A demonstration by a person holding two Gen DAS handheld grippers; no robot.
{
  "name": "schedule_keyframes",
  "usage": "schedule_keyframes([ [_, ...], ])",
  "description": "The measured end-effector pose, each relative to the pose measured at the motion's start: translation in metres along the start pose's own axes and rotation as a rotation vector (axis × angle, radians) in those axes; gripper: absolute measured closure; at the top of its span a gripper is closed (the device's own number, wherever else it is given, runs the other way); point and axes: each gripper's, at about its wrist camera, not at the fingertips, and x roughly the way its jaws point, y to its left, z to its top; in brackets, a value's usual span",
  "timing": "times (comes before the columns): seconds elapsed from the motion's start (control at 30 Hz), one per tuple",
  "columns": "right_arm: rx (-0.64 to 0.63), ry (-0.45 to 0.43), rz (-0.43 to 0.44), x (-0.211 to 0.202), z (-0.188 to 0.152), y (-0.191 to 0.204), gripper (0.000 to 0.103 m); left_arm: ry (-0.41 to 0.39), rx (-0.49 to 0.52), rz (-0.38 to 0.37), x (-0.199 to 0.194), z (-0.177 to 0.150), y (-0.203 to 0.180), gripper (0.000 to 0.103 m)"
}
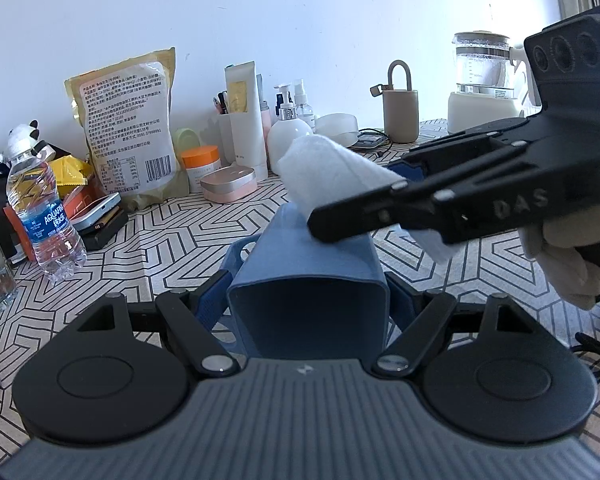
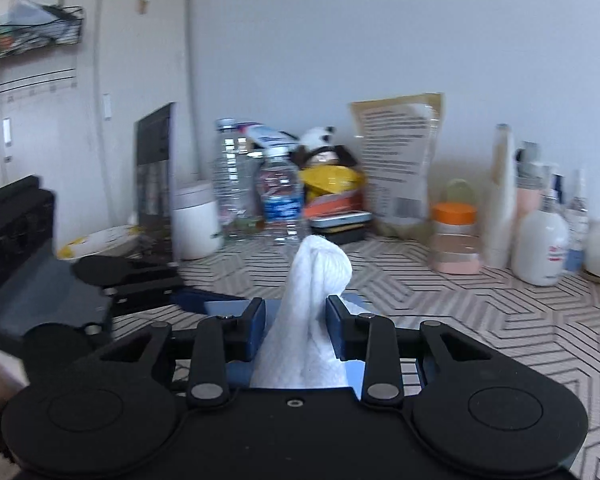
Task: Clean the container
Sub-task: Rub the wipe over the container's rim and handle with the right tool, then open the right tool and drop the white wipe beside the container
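Note:
A blue square plastic container (image 1: 308,292) lies on its side between the fingers of my left gripper (image 1: 308,304), its open mouth facing the camera. My left gripper is shut on it. From the right, my right gripper (image 1: 364,204) reaches over the container's top side, shut on a folded white cloth (image 1: 332,172). In the right wrist view the white cloth (image 2: 316,308) stands up between the blue pads of my right gripper (image 2: 296,328), and a strip of the container (image 2: 236,372) shows below it. My left gripper (image 2: 140,280) appears there at the left.
The patterned tablecloth (image 1: 160,248) carries a water bottle (image 1: 40,208), a snack bag (image 1: 132,128), an orange-lidded jar (image 1: 201,164), a pink case (image 1: 229,184), pump bottles (image 1: 288,132), a beige cup (image 1: 400,114) and a kettle (image 1: 484,80) along the wall. A gloved hand (image 1: 568,240) holds the right gripper.

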Motion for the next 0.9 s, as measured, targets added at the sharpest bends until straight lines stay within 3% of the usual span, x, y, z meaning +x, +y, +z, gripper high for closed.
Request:
schedule_keyframes([
  [0.13,-0.018,0.003,0.025,-0.001,0.001,0.005,0.045,0.001,-0.001,0.000,0.000,0.000,0.000,0.023],
  [0.37,-0.016,-0.033,0.065,-0.008,0.004,0.008,0.034,0.002,-0.008,0.000,0.001,0.000,0.002,0.023],
  [0.43,-0.001,-0.051,0.073,-0.012,0.005,0.007,0.025,0.003,-0.007,0.000,0.001,0.000,0.001,0.023],
  [0.7,0.022,-0.091,0.078,-0.018,0.007,0.006,0.024,0.003,-0.007,0.000,0.001,0.000,0.001,0.023],
  [0.77,0.030,-0.075,0.096,-0.016,0.007,0.005,0.054,0.003,-0.006,0.000,0.001,0.000,0.001,0.023],
  [0.8,0.038,-0.054,0.097,-0.013,0.006,0.003,0.075,0.003,-0.006,0.000,0.001,0.000,0.001,0.023],
  [0.9,0.036,-0.029,0.042,-0.010,0.005,0.001,0.080,0.003,-0.007,0.000,0.001,0.000,0.001,0.023],
])
